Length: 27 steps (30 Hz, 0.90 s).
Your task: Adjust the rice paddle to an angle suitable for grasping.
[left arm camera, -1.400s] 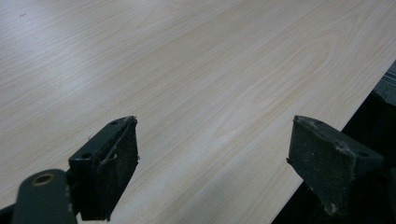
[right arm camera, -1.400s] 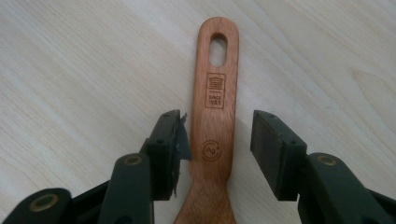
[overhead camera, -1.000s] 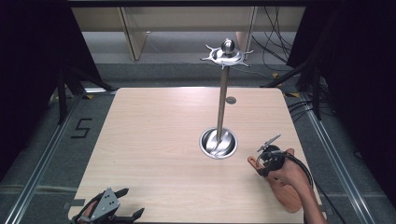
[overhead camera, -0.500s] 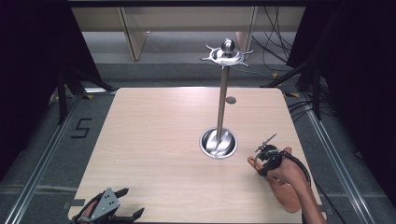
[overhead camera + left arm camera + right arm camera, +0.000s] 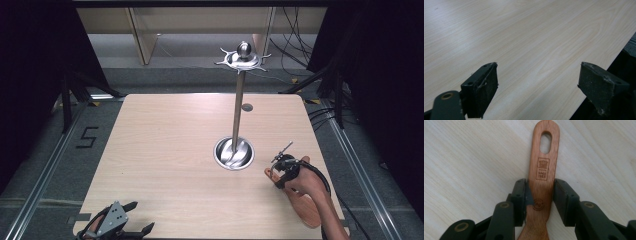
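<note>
Right gripper view: a reddish-brown wooden spatula (image 5: 543,180) lies flat on the pale wooden table (image 5: 469,157), its handle running toward twelve o'clock. The handle end has an oval hanging hole, and below it a burned-in stamp reading "SINCE 1983". My right gripper (image 5: 540,195) has its two black jaws pressed against both edges of the handle, clamped on it just below the stamp.

From the high view, the spatula (image 5: 305,210) sits near the table's four o'clock corner, its broad blade toward me and partly under my right hand (image 5: 307,177). Just beside its handle tip, toward ten o'clock, stands a metal stand (image 5: 235,150): a round shiny base, a tall upright pole, and a spiked disc with a ball on top.

My left gripper (image 5: 132,231) rests at the table's seven o'clock edge, well apart from everything else. In the left gripper view its jaws stand wide apart over bare wood, with nothing between them.
</note>
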Each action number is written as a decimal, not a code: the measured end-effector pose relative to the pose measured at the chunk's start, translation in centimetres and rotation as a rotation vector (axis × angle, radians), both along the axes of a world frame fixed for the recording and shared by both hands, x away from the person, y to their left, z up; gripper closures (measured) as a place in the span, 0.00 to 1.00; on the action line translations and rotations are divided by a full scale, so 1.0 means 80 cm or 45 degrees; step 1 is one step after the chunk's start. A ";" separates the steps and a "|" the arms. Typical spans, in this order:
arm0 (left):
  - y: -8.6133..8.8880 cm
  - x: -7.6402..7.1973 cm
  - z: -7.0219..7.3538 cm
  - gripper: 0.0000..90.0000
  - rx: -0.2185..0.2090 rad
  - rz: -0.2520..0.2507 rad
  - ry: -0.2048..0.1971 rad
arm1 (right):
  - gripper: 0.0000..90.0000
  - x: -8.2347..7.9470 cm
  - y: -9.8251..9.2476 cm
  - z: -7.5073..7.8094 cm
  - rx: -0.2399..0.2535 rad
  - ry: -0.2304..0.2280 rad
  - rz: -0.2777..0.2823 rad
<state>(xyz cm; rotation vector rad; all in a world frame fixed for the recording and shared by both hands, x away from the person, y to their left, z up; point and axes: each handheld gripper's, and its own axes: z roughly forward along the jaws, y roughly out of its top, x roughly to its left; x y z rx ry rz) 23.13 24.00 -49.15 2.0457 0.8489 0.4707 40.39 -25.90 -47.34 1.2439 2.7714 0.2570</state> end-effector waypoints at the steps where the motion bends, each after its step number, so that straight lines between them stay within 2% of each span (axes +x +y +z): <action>1: -0.001 -0.001 0.000 0.17 -0.009 0.007 0.007 | 0.71 -0.001 0.001 0.000 0.005 0.009 -0.009; 3: 0.000 0.000 0.000 0.17 0.001 -0.001 -0.001 | 0.71 0.000 0.002 0.000 -0.004 0.014 -0.010; 4: -0.002 -0.001 -0.001 0.17 -0.024 0.022 0.017 | 0.71 0.000 0.002 0.000 -0.018 0.014 -0.003; 5: 0.000 -0.001 0.000 0.17 0.014 0.013 0.017 | 0.71 0.002 0.001 0.000 -0.012 0.007 0.019; 9: 0.000 -0.001 0.000 0.17 0.013 0.013 0.017 | 0.71 0.004 0.004 0.000 -0.029 0.026 0.044; 10: -0.001 -0.001 -0.001 0.17 -0.018 0.020 0.006 | 0.71 0.003 0.006 0.001 -0.029 0.031 0.024; 11: -0.001 -0.001 -0.001 0.17 -0.018 0.020 0.006 | 0.71 0.003 0.006 0.001 -0.029 0.031 0.024; 12: 0.000 0.000 0.001 0.17 0.006 0.000 0.002 | 0.71 0.005 0.005 0.001 -0.045 0.031 0.046; 13: 0.001 0.001 0.001 0.17 0.026 -0.006 -0.009 | 0.72 0.006 0.007 0.001 -0.039 0.056 0.035; 16: 0.002 0.000 0.002 0.17 0.032 -0.012 -0.006 | 0.74 0.008 0.006 0.001 -0.055 0.051 0.067; 17: -0.001 -0.001 0.000 0.17 -0.017 0.000 -0.005 | 0.74 0.008 0.006 0.001 -0.055 0.051 0.067; 19: -0.001 -0.001 0.000 0.17 -0.016 0.001 -0.005 | 0.74 0.008 0.008 0.000 -0.057 0.061 0.054; 20: 0.002 0.000 0.002 0.17 0.036 -0.013 -0.006 | 0.74 0.008 0.008 -0.001 -0.055 0.062 0.050; 21: -0.001 -0.001 0.001 0.17 -0.007 -0.002 -0.004 | 0.74 0.008 0.008 -0.001 -0.055 0.062 0.054; 22: 0.000 -0.001 0.001 0.17 0.005 -0.009 -0.005 | 0.74 0.008 0.008 0.001 -0.051 0.066 0.060; 23: -0.001 -0.001 0.001 0.17 -0.017 0.001 -0.005 | 0.74 0.009 0.007 0.001 -0.057 0.060 0.093; 25: -0.001 -0.001 0.001 0.17 -0.016 0.001 -0.004 | 0.74 0.008 0.009 0.001 -0.066 0.059 0.085; 26: -0.002 -0.001 0.000 0.17 -0.017 0.001 -0.004 | 0.74 0.008 0.007 0.001 -0.093 0.033 0.111; 27: -0.002 -0.001 0.000 0.17 -0.017 0.001 -0.004 | 0.74 0.008 0.008 0.000 -0.088 0.029 0.110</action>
